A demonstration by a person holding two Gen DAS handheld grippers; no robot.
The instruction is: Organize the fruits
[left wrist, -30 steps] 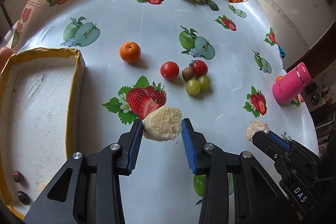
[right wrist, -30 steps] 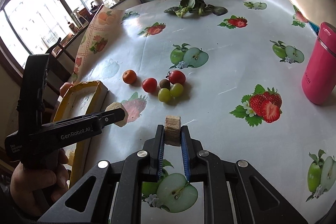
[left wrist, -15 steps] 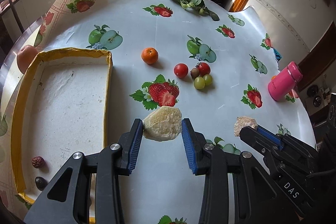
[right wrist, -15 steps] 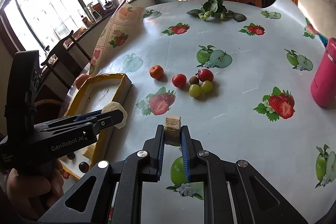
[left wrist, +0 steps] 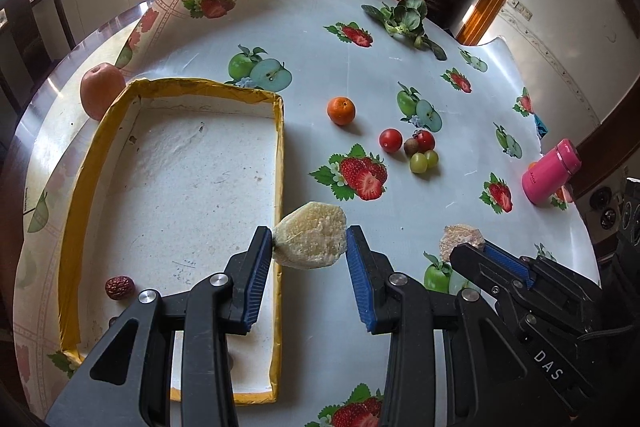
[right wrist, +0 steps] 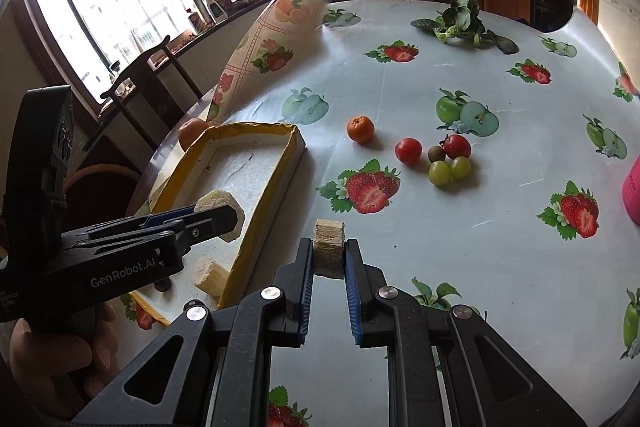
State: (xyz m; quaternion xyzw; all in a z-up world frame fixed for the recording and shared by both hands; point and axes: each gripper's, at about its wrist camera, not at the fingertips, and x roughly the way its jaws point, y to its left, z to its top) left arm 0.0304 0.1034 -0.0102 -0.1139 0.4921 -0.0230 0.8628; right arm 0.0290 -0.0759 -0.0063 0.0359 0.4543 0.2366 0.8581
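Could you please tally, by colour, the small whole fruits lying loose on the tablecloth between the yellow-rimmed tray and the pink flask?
Orange mandarin: 1
Red tomatoes: 2
Brown small fruit: 1
Green grapes: 2
Total: 6

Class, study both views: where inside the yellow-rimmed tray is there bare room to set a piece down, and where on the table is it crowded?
Free: the tray floor's middle and far end, bordered by its yellow rim. Its near end holds a red date and a pale chunk. Crowded: the cluster of tomatoes and grapes beyond the printed strawberry. Bare cloth lies between that cluster and the pink bottle.
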